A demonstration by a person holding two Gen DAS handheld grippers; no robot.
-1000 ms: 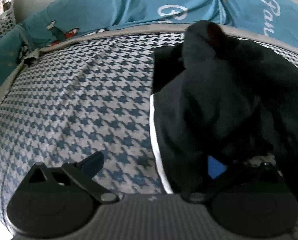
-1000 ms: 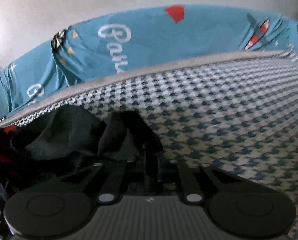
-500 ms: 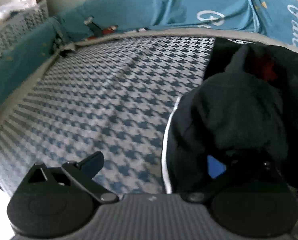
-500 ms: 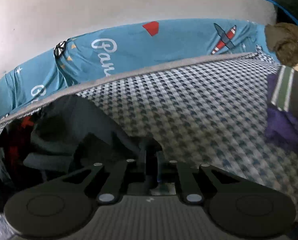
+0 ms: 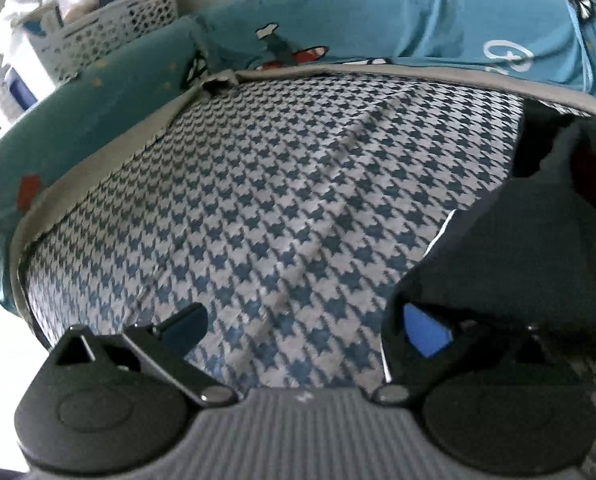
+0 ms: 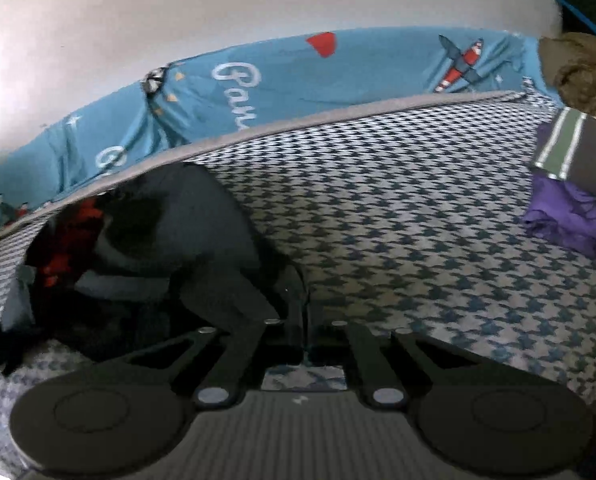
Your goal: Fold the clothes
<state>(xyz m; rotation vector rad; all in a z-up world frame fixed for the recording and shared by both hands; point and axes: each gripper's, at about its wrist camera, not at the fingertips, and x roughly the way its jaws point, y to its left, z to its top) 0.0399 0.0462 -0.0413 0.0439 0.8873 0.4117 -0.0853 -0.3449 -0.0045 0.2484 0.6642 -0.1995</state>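
The dark garment [image 6: 169,240] lies bunched on the houndstooth mat [image 6: 418,208], ahead and to the left of the right claw [image 6: 304,320], with a red print [image 6: 63,236] showing in its folds. The right claw's fingers are pressed together, and dark cloth runs right up to their tips; it appears pinched between them. In the left wrist view the same garment [image 5: 538,248] sits to the right of the left claw [image 5: 306,320], its white-edged hem [image 5: 442,236] just ahead of the right finger [image 5: 426,334], whose blue pad lies against the cloth. The left claw's jaws stand wide apart over bare mat [image 5: 277,184], gripping nothing.

Beyond the mat's grey border, a teal bumper [image 6: 338,76] with planes and script runs along the far side. To the right claw's far right lie a purple cloth [image 6: 570,216] and a striped one [image 6: 574,148]. Far left of the left claw stands a white basket [image 5: 109,36].
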